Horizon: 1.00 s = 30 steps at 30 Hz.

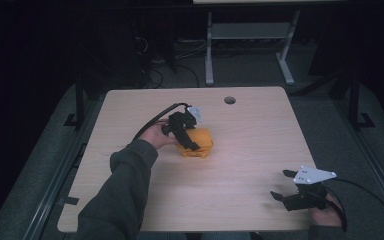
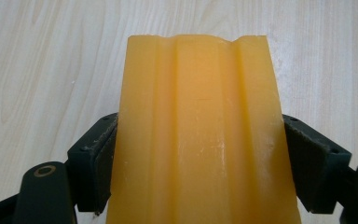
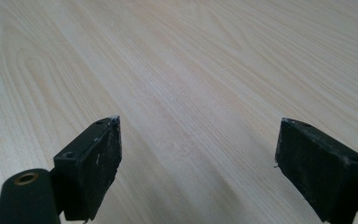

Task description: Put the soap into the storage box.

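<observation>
Pinching the yellow block (image 2: 198, 135) on the surface (image 1: 250, 145), left hand-held gripper (image 1: 189, 142); right hand-held gripper (image 3: 198, 158) spread, holding nothing.

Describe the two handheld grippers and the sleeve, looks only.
Both the left gripper and the right gripper are black, with two blocky flat-faced jaws. Each carries a grey three-cornered plate on top and trails a black cable. The person's left arm wears a dark grey-green sleeve with a ribbed cuff.

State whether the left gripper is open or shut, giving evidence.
Shut on the orange block: in the left gripper view, both pads press its sides.
</observation>
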Motion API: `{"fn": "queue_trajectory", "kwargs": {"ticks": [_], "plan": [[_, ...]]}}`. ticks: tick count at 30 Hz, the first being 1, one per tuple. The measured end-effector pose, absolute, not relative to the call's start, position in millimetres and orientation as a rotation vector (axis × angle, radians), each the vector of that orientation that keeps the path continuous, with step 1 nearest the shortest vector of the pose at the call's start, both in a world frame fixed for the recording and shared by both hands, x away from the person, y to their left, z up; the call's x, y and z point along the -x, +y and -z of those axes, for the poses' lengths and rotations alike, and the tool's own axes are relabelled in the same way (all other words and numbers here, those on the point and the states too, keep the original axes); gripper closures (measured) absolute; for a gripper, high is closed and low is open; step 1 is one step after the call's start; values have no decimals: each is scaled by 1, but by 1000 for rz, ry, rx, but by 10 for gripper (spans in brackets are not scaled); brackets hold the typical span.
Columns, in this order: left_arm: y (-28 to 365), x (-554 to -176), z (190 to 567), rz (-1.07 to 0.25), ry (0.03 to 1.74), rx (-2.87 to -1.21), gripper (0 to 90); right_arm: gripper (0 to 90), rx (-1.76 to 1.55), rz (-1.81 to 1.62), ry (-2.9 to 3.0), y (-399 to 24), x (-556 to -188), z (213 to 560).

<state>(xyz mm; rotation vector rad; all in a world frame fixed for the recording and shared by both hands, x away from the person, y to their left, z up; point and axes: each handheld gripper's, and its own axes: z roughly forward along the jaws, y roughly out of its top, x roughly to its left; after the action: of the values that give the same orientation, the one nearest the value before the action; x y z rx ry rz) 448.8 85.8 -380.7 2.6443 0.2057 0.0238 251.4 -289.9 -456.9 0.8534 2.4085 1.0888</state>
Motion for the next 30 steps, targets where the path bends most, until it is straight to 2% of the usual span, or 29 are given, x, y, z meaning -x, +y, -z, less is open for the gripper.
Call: {"fn": "queue_trajectory", "kwargs": {"ticks": [30], "plan": [[87, -447, 392, -38, 202, -2676, 197, 139, -846, -1093, 2415, -289, -251, 456]]}}
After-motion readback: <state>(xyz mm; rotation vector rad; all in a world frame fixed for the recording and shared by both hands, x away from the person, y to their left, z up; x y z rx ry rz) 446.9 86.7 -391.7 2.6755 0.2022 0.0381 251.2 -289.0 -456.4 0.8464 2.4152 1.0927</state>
